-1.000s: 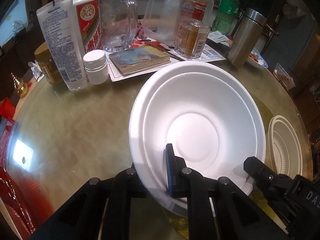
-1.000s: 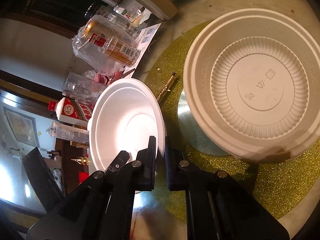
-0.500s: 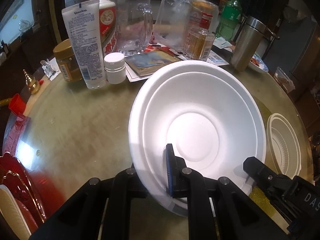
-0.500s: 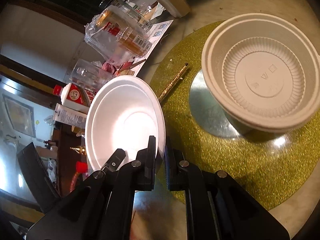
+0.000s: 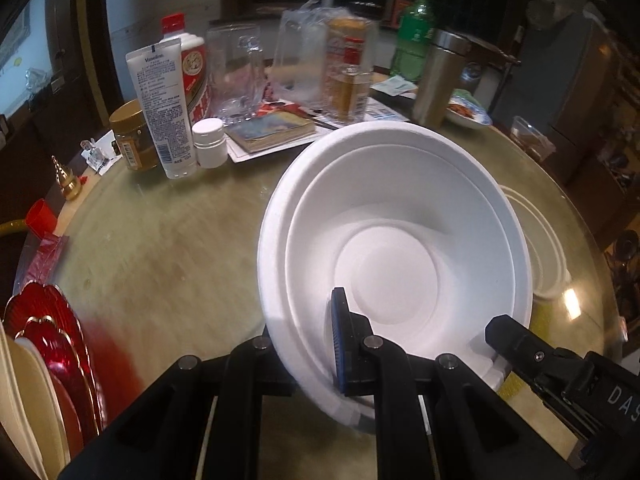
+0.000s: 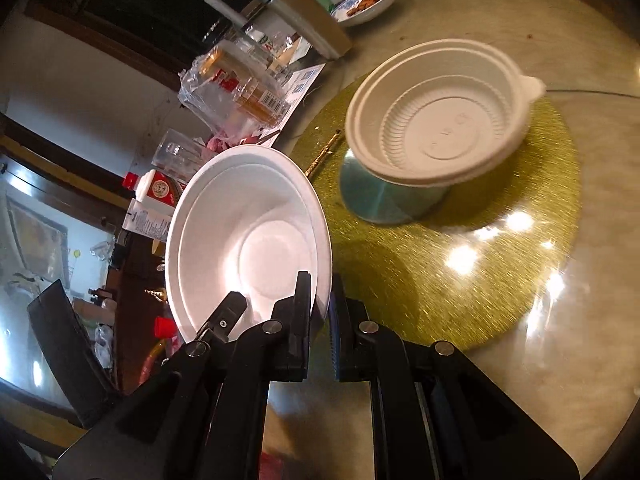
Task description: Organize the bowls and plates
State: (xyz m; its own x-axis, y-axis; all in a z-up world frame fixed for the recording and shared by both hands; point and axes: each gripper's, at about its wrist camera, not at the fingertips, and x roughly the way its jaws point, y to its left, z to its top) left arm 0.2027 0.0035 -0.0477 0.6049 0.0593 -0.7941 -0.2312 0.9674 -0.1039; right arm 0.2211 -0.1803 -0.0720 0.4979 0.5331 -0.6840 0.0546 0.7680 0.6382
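Observation:
Two nested white foam bowls (image 5: 400, 240) are held above the round table, tilted. My left gripper (image 5: 316, 344) is shut on their near rim, one finger inside and one behind. My right gripper (image 6: 320, 312) is shut on the rim of the same bowls (image 6: 248, 232) from the other side; it also shows in the left wrist view (image 5: 520, 344). A beige ribbed plastic bowl (image 6: 436, 120) stands on a silver disc at the centre of the gold mat (image 6: 500, 260). It also shows in the left wrist view (image 5: 540, 248) behind the foam bowls.
Bottles, a lotion tube (image 5: 160, 108), a glass mug (image 5: 236, 76), a steel flask (image 5: 436, 80) and a book crowd the table's far side. Red and cream plates (image 5: 44, 360) stand on edge at the lower left. A chopstick (image 6: 324, 152) lies on the mat. A dish of food (image 6: 364, 4) sits far back.
Both grippers have lifted the foam bowls higher and pulled them back left, away from the beige bowl. The red plates have come into the left wrist view.

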